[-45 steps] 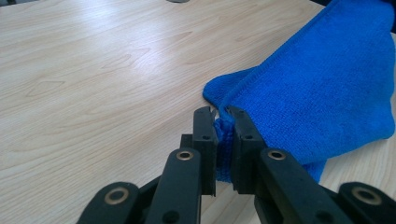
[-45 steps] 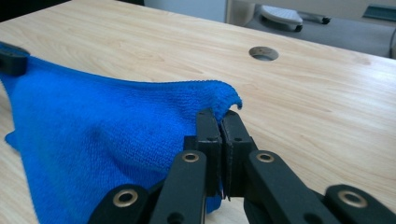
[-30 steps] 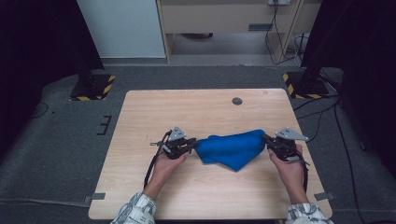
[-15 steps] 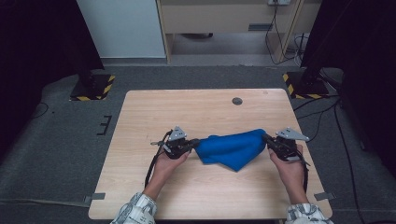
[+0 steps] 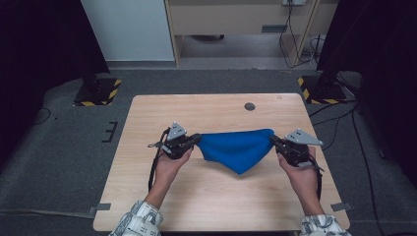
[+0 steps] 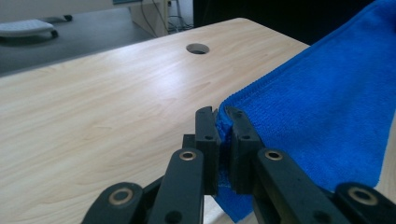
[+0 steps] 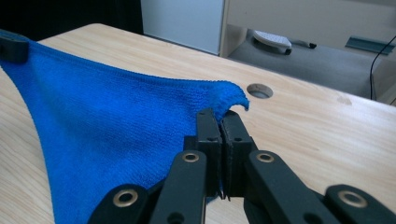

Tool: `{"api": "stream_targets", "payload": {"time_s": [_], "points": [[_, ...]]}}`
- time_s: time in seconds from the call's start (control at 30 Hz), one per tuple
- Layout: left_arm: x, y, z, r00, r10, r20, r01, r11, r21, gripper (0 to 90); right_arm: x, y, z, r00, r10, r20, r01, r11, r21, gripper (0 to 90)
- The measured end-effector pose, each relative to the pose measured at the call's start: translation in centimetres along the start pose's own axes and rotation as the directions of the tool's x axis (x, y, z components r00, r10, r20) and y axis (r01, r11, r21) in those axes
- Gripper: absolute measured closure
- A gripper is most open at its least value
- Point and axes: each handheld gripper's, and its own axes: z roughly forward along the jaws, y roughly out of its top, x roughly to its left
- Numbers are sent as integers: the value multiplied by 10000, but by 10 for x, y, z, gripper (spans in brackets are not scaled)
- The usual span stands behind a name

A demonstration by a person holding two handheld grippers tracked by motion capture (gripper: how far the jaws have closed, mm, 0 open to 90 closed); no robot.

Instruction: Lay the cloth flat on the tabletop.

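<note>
Left gripper (image 5: 193, 140) pinches one cloth (image 5: 237, 149) corner, its jaws just pressed together on it. Right gripper (image 5: 275, 142) pinches the opposite corner. Cloth, bunched on the table (image 5: 216, 196) earlier, now hangs stretched, likely clear of it. Gripper views show terry weave, hemmed edge.

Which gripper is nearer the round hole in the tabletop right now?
Right. The right gripper sits just below and right of the hole; the left gripper is farther off, across the blue cloth.
</note>
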Motion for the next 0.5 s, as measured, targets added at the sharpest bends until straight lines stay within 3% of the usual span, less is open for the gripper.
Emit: {"api": "stream_targets", "payload": {"time_s": [0.5], "points": [[-6, 39, -33, 9985, 320, -436, -347, 9975, -621, 839, 13, 41, -18, 9985, -533, 99, 538, 9969, -573, 880]]}}
